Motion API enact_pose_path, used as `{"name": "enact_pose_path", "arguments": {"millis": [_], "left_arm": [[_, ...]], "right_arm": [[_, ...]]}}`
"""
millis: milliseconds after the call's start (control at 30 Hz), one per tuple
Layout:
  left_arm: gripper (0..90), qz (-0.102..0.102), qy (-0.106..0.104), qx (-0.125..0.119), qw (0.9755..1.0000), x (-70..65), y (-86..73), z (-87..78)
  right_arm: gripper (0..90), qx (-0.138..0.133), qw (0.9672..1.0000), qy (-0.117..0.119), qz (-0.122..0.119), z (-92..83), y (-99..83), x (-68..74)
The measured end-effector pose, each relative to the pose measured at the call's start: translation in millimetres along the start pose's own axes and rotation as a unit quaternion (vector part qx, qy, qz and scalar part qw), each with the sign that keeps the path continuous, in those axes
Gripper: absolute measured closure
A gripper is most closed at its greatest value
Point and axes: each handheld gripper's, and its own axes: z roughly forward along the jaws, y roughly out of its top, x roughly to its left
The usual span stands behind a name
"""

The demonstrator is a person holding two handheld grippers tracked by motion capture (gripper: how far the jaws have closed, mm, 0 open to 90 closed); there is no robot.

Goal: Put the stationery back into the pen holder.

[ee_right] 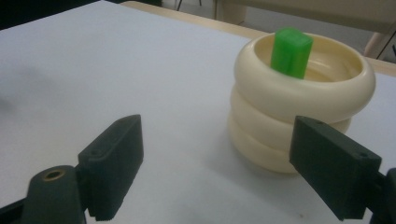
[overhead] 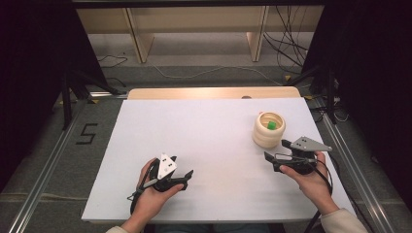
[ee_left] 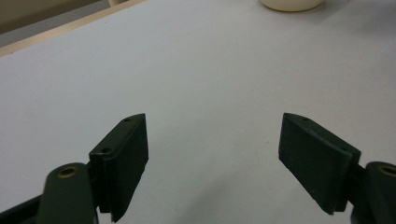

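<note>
On the white table top [overhead: 214,141], landmark = cream ribbed pot [overhead: 268,129], which sits toward the far right part of the surface.

Left gripper [overhead: 186,176]: well left of the pot and nearer the person, held in the left hand [overhead: 154,193]. Grey three-cornered plate on top, black cable trailing back along the wrist. Jaws spread wide in the left gripper view [ee_left: 212,163], nothing between them, just bare white surface. Pot's base [ee_left: 292,3] peeks in at the top edge of that view, far ahead and a bit right of the jaw line.

Pot: three stacked rounded rings, open top, upright. Green block [overhead: 271,125] stands inside it, leaning toward the far wall of the pot, its top rising just above the rim [ee_right: 291,51]. Block touches no gripper.

Right gripper [overhead: 277,154]: just beside the pot, on its near-right side, held in the right hand [overhead: 311,179]. Jaws parted wide, empty. In the right gripper view [ee_right: 217,163] the pot [ee_right: 299,107] sits ahead and right of centre; the right jaw overlaps the pot's lower rings in the picture, contact cannot tell. Left jaw well clear of the pot, over bare table.

Wooden edge of the table shows beyond the white top, behind the pot.
</note>
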Motion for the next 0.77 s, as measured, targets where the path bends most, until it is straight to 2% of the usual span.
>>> {"name": "enact_pose_path", "arguments": {"millis": [433, 767], "left_arm": [[24.2, 0.000, -0.004, 0.002, 1.0000, -2.3, -1.1, 1.5], [23.8, 0.008, -0.015, 0.007, 0.9998, -9.7, -0.2, 4.4]], "right_arm": [[18.3, 0.009, 0.9987, 0.049, 0.003, -4.6, -24.8, 14.4], [18.0, 0.019, 0.9977, 0.065, -0.004, -3.1, -31.7, 22.3]]}}
